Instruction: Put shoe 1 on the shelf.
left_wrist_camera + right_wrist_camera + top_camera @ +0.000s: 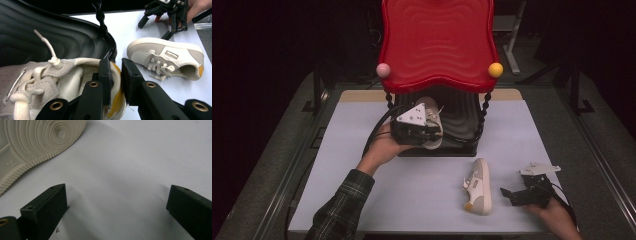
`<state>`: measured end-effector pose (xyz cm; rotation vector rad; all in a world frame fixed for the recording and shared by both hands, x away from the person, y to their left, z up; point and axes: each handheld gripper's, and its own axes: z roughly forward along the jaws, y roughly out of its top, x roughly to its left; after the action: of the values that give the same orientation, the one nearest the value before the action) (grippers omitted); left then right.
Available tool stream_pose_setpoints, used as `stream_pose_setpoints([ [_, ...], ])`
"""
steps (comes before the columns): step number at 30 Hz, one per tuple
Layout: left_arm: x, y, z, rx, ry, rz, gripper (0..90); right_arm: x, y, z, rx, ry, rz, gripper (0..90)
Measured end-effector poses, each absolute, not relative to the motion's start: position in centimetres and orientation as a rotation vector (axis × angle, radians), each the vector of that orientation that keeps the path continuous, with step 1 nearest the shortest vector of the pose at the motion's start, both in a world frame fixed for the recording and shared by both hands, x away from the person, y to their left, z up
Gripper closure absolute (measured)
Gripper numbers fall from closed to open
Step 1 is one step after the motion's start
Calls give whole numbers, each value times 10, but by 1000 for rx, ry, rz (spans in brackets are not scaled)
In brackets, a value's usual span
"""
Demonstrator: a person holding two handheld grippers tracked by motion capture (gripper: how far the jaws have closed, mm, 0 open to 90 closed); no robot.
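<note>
Shoes were half stowed: the left gripper (116, 82) clamped one sneaker's (50, 82) heel over the black rack shelf (462, 120), while the second sneaker (478, 186) lay before that shelf beside the open, empty right gripper (512, 194).

dim room, lit table centre, dark surroundings, close jaws slightly blurred

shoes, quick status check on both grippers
Left gripper shut on the shoe heel, at black tray. Right gripper open, idle. Second shoe on table, unobstructed.
</note>
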<state>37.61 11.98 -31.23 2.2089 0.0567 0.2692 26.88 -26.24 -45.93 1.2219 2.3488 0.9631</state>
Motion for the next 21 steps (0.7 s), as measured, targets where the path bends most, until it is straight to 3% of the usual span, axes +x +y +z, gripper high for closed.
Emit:
stream_pose_setpoints([
  [15,367,127,-304,2095,152,225,713,269,-262,-459,1222,2349,963,23],
  [19,354,130,-297,2067,142,213,735,269,-262,-459,1222,2349,963,23],
  [21,346,132,-301,2060,138,169,835,269,-262,-459,1222,2349,963,23],
])
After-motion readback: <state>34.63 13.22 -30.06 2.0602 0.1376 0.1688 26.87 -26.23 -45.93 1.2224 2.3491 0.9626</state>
